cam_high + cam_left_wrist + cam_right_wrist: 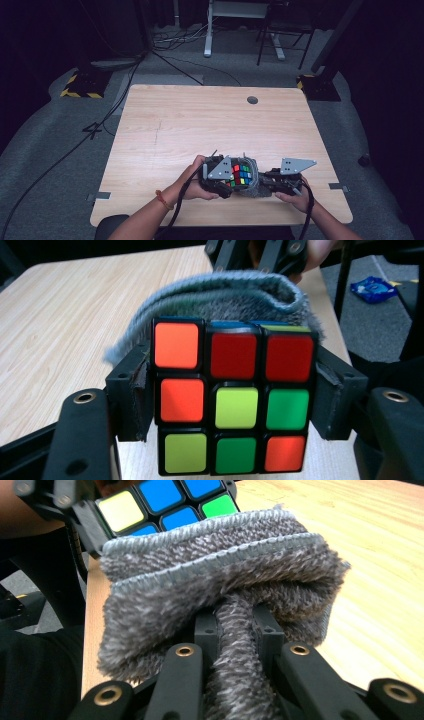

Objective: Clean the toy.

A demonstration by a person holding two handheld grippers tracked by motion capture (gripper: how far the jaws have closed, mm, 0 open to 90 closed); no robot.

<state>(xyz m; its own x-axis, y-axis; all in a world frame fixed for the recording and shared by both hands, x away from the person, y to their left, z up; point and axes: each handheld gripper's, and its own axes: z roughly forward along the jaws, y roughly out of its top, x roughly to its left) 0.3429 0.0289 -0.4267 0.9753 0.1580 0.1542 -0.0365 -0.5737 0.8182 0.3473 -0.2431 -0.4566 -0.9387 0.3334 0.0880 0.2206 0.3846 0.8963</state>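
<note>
With my left gripper [235, 400] clamping the cube [232, 400] and my right gripper [235, 630] pinching the grey cloth [220, 575], I should wipe gently, keeping the cube steady.

A Rubik's cube [234, 402] is clamped at the centre of the frame between the pads of the left gripper [235, 400]. A grey towel [225, 292] is draped just behind its top edge, held from above by the right gripper [257, 252]. A wooden table [65, 325] is seen at the left.
</note>
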